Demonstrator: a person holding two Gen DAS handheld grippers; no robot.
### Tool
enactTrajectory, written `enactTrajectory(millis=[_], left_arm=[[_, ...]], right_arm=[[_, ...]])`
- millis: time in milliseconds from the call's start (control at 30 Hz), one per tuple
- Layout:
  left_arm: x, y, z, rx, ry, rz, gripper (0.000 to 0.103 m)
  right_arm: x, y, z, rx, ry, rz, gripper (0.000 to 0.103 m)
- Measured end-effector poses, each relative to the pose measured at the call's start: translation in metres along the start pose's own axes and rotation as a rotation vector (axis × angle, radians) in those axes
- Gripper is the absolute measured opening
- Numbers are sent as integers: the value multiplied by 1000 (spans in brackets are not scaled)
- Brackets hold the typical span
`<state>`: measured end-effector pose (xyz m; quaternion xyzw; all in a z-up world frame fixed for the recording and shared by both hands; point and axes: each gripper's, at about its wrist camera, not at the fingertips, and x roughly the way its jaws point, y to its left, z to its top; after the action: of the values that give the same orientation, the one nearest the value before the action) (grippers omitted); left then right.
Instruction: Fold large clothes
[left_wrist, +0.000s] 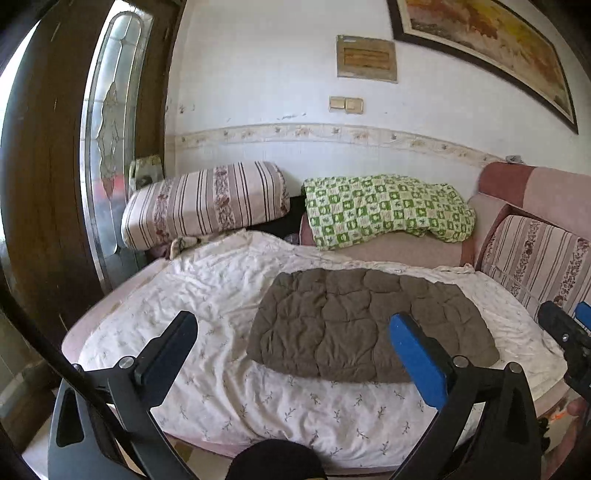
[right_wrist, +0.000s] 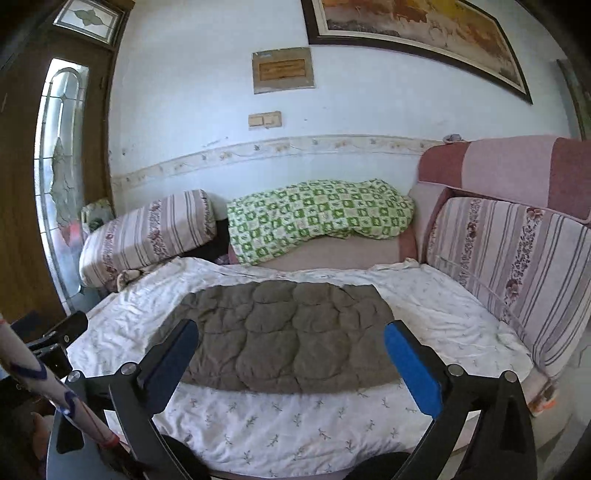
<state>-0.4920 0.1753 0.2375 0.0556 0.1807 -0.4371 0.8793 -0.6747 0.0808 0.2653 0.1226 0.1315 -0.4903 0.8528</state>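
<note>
One brown quilted garment (left_wrist: 369, 325), two striped cushions (left_wrist: 207, 203), one green checked blanket (left_wrist: 388, 210)

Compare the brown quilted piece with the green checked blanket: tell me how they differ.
The brown quilted piece is plain and lies flat in a neat rectangle on the white floral sheet. The green checked blanket is patterned, rumpled into a loose heap, and sits farther back by the wall. Both are padded-looking bedding, and neither is held.
</note>
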Motion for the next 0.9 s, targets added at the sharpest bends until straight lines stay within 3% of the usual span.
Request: enactTrajectory(millis=[100, 333, 533, 900], left_arm=[[17, 0, -4, -10, 73, -9, 103], [40, -18, -12, 34, 160, 114, 103], [59, -23, -23, 77, 254, 143, 103], [61, -20, -24, 92, 259, 159, 103]], right_arm=[[5, -7, -1, 24, 15, -22, 103], [7, -9, -4, 20, 7, -34, 103], [19, -2, -11, -13, 49, -10, 103], [16, 14, -16, -87, 26, -12, 103]])
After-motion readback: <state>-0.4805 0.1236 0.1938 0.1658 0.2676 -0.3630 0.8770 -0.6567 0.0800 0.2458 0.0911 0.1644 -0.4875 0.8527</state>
